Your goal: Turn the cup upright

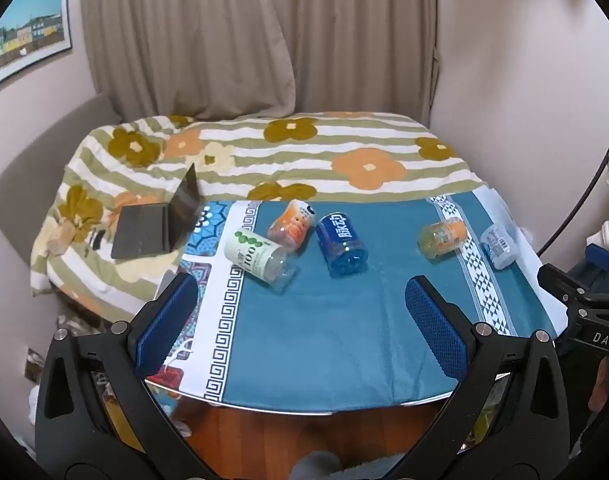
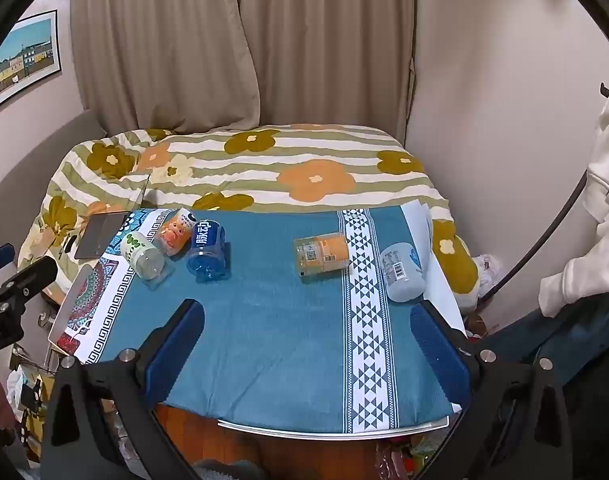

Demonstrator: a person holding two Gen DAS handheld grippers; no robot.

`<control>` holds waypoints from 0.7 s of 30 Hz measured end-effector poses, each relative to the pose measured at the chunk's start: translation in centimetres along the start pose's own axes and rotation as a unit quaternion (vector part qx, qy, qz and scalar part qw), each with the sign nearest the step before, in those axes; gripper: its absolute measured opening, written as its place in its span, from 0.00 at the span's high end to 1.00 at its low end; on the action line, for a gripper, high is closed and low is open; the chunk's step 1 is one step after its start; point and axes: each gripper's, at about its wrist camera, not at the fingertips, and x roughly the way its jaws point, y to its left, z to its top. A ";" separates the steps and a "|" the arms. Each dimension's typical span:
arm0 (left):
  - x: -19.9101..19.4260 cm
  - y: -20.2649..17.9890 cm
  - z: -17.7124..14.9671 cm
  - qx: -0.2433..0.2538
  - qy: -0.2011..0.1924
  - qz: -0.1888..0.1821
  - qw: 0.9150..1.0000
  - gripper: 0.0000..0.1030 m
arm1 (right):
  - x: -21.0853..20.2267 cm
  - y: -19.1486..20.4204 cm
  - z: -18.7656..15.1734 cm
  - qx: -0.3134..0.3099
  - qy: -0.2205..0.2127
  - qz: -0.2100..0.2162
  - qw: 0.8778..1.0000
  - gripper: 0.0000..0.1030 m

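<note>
L fingers [image 1: 300,320] wide, empty | R fingers [image 2: 306,340] wide, empty | 5 cups on sides, white cup [image 1: 499,245] partly off cloth [image 1: 344,320]

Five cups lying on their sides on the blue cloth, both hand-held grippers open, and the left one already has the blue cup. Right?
Not quite. The left hand-held gripper holds nothing; its own view shows the blue cup lying beyond its open fingers. The rest stands: five cups are down, and the right hand-held gripper is open too.
</note>
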 end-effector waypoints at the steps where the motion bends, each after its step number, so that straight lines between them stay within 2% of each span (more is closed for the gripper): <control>1: 0.1 0.8 0.0 -0.013 -0.002 -0.009 1.000 0.00 | 0.0 0.0 0.0 0.000 0.004 -0.002 1.000 0.00; 6: 0.4 1.3 -0.1 -0.006 -0.009 -0.005 1.000 0.00 | 0.2 0.1 0.1 0.001 0.005 -0.002 1.000 0.00; 9: 0.5 0.1 0.1 0.003 -0.013 0.002 1.000 0.00 | -0.1 0.0 0.1 0.002 0.000 0.001 1.000 0.00; 21: 0.7 -0.3 0.4 0.003 -0.013 -0.008 1.000 0.00 | 0.5 0.3 0.5 0.006 0.004 -0.004 1.000 0.00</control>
